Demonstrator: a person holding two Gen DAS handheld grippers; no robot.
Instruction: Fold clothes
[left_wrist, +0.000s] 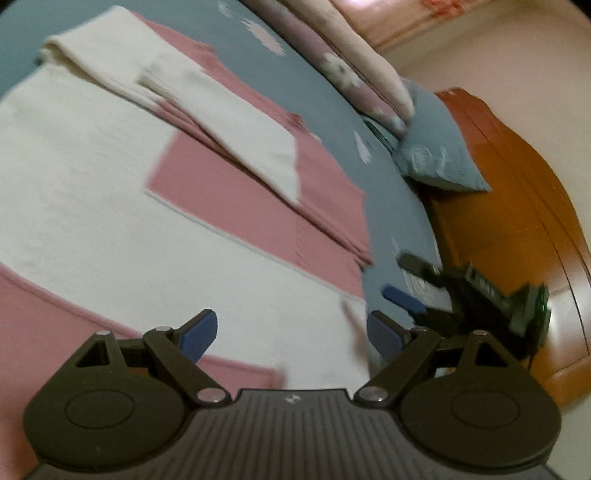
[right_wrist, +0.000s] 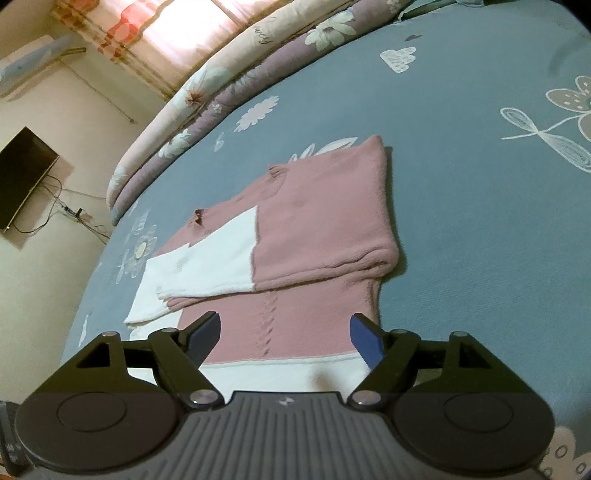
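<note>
The knitted pink-and-white sweater (right_wrist: 317, 221) was seen lying folded and flat on the blue flowered bedsheet (right_wrist: 480, 221); left gripper (left_wrist: 291, 332) and right gripper (right_wrist: 284, 336) were held wide, nothing clamped.

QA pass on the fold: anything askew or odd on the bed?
Mostly tidy. The pink-and-white sweater lies folded flat on the blue bedsheet, but its white sleeve cuffs stick out past the folded body on one side, slightly uneven. No damage visible.
</note>
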